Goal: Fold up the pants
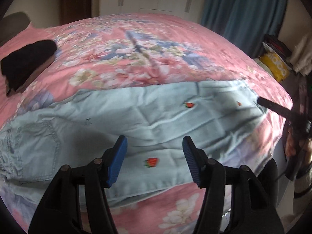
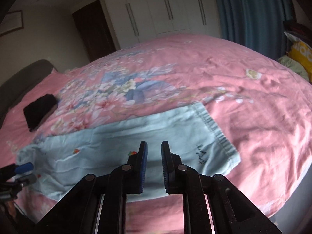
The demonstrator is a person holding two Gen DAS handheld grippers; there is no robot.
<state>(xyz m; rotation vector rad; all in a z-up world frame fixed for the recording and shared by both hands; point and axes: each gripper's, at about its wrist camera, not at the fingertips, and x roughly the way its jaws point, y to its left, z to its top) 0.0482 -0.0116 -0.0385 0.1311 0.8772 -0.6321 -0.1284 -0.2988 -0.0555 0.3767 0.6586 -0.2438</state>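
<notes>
With the left gripper point(image 1: 155, 159) spread and the right gripper point(image 2: 154, 167) slightly parted, both empty, the pants point(image 1: 136, 120) lie along the bed's point(image 1: 136, 39) near edge, apparently halved lengthwise, so loose layers may slide apart.

The left gripper point(image 1: 155, 159) points forward and downward with its blue-padded jaws set well apart and nothing clamped between them. The right gripper point(image 2: 154, 167) points forward and downward with its jaws parted by a narrow gap, the pads gripping nothing. In the left wrist view, a hand point(image 1: 300, 146) holds the right gripper's body at the right edge.
</notes>
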